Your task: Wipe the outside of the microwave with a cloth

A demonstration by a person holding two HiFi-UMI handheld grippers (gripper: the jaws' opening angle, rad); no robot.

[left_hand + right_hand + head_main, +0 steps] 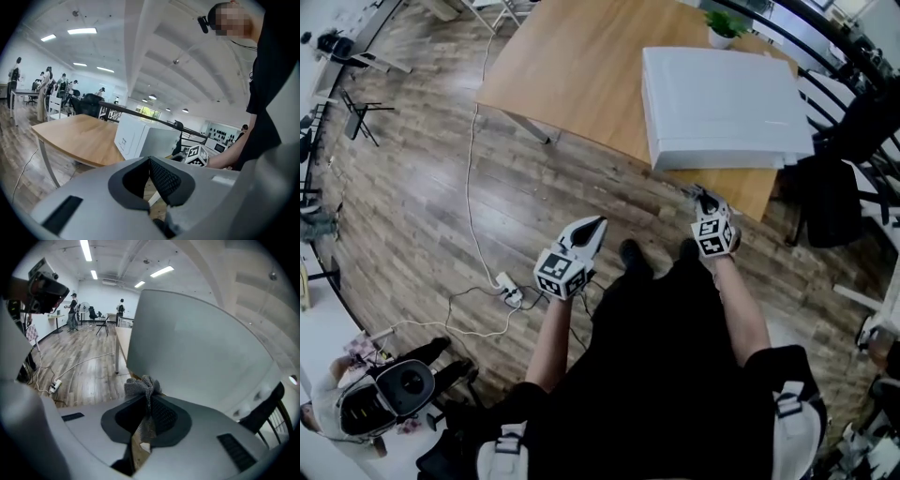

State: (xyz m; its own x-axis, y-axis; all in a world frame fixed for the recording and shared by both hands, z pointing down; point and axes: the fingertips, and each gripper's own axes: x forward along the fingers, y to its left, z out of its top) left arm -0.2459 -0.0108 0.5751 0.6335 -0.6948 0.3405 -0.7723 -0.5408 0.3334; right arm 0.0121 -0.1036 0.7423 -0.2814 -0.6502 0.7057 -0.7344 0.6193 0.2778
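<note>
The cloth is pinched in the right gripper beside the microwave, ready for wiping, while the left gripper is held back, jaws together and empty.

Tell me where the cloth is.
In the right gripper view, the cloth is pinched between the right tongs, close in front of the microwave on the table.

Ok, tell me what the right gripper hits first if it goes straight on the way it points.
The microwave: its pale side fills the view straight ahead of the right gripper. The cloth bunched in its shut jaws would likely touch first; how near it is, I can't judge.
</note>
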